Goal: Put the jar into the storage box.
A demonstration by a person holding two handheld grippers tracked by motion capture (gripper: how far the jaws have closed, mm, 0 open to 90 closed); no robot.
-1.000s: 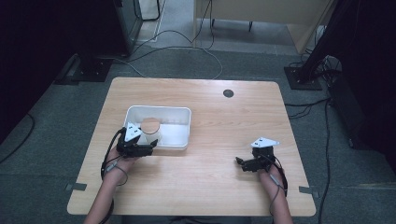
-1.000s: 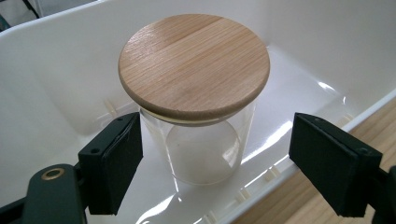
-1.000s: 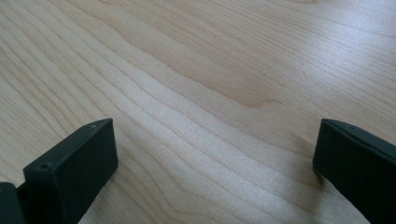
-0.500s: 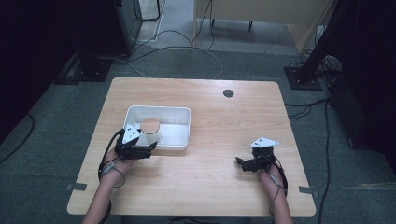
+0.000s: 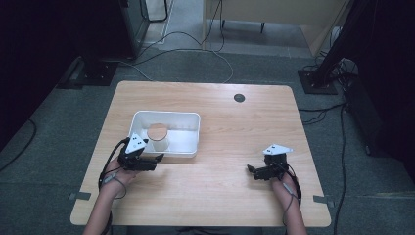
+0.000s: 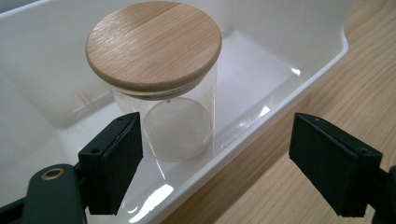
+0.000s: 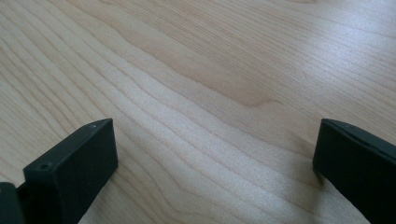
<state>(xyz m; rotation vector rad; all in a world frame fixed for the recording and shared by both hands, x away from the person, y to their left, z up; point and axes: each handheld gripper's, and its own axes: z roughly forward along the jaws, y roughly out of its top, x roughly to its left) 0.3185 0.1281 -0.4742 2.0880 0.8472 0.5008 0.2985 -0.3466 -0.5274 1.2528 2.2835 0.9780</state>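
jar: a clear glass jar (image 6: 180, 119) with a round wooden lid (image 6: 154, 44) stands upright inside the white bin (image 6: 285, 51), near its left front corner as the high view shows it (image 5: 157, 137); the lid sits on top, closed.
jar contents: it looks empty through the glass; nothing can be made out inside.
bin: a white rectangular tub (image 5: 192, 147) rests on the wooden table (image 5: 220, 196), left of centre, and holds 1 thing, the jar.
left gripper: the left gripper (image 6: 233, 163) hangs just in front of the bin's near wall, its 2 black jaws spread apart and grasping nothing; the bin rim runs between them, 1 jaw is over the bin floor and the other over the table, and the jar stands beyond them, untouched.
right gripper: the right gripper (image 7: 215, 172) rests low over bare table, well apart from the bin, jaws released and wide, with only wood grain between them (image 5: 262, 171).
done, as judged: the jar sits in the bin with its lid on, so the placing seems complete, or a pick-up has not yet begun; the pictures cannot say which.
left, as judged: if the jar is to come out, the whole reach, grip and lift is yet to do.
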